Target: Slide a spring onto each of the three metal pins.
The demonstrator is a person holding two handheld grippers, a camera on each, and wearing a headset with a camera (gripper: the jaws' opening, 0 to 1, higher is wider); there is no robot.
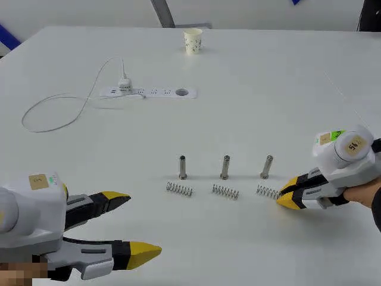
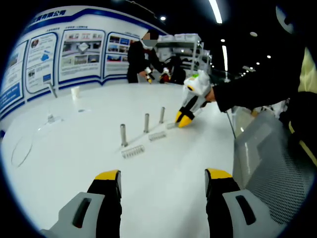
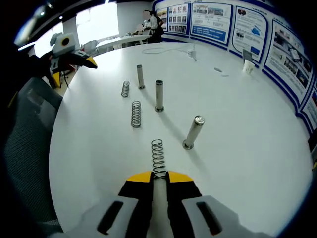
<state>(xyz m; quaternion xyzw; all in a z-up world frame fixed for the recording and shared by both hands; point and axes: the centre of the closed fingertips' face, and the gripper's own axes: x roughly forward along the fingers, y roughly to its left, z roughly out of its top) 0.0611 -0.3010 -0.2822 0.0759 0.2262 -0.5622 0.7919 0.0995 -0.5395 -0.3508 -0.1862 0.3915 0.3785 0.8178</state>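
The right claw [image 3: 159, 177] is clenched on the near end of the first spring [image 3: 158, 157]. This spring lies flat on the tabletop [image 3: 247, 129] and extends straight ahead from the jaw tips. The first pin [image 3: 192, 132] stands ahead and right of the claw, beside the spring's far end. The second spring [image 3: 135, 113] and third spring [image 3: 125, 89] lie farther ahead, unthreaded. The left claw [image 2: 163, 181] is released, jaws wide apart, well short of the springs.

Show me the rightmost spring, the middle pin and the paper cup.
rightmost spring [image 1: 268, 192], head view, middle of its coil.
middle pin [image 1: 225, 167], head view, halfway up its shaft.
paper cup [image 1: 193, 42], head view, its side wall.
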